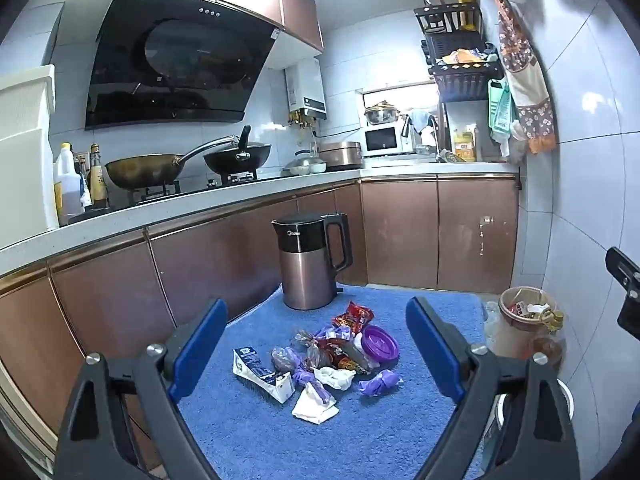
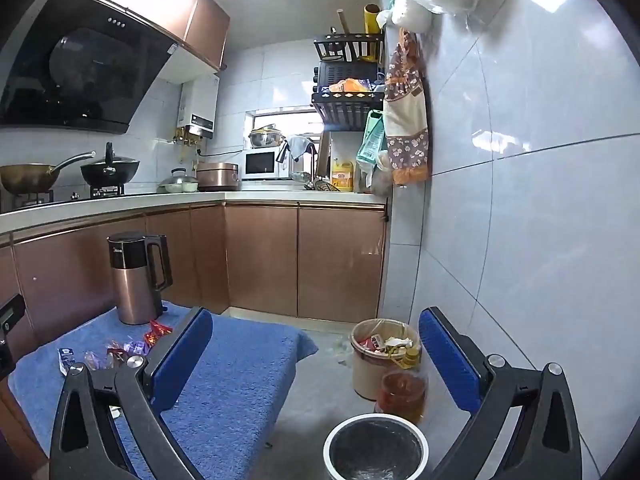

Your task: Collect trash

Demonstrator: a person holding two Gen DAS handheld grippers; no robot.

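Both tongs, left tongs (image 1: 316,344) and right tongs (image 2: 316,354), stand apart, empty. Risk: the kettle (image 1: 310,264), at 12 o'clock of the trash pile (image 1: 320,360), may be knocked by a long reach.

Trash pile (image 1: 320,356) sits mid blue towel-covered surface (image 1: 248,432), loose heap: red snack wrappers (image 1: 354,314) at the far side, round purple lid (image 1: 380,342) lying flat at right, crumpled purple gloves (image 1: 378,382), white tissues (image 1: 314,402) nearest, flattened white-and-dark carton (image 1: 260,370) at left (torn open, on its side). Lined bin (image 2: 380,356) on the floor, upright, partly filled with wrappers.
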